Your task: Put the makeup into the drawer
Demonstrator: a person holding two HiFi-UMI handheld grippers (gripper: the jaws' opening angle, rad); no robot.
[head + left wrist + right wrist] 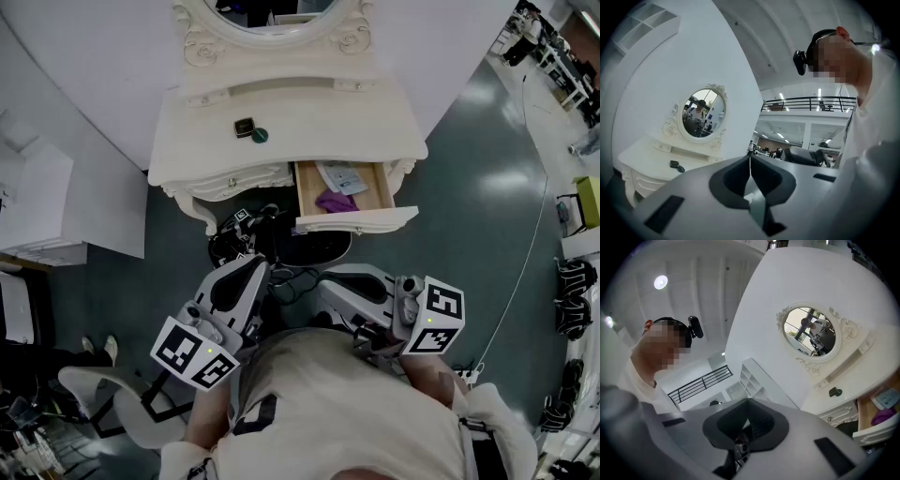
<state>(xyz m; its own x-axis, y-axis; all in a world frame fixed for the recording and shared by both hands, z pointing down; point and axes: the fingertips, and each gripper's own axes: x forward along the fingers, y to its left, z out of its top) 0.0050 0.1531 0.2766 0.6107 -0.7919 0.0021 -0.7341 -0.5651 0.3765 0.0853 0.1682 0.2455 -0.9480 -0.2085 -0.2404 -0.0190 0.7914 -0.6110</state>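
On the white dressing table (309, 117) lie a small dark square compact (245, 127) and a round green piece of makeup (260, 135) side by side. The table's right drawer (306, 192) is pulled out, with a purple item (330, 201) and a white packet (342, 176) inside. My left gripper (255, 267) and my right gripper (326, 283) are held close to the person's chest, well short of the table. Both are shut with nothing between the jaws. The compact (674, 164) shows far off in the left gripper view, and the open drawer (869, 411) in the right gripper view.
An oval mirror (272, 19) stands at the back of the table. A black stool base with cables (281, 246) sits on the floor in front of it. White shelving (33, 202) stands to the left and a white chair (103, 398) at the lower left.
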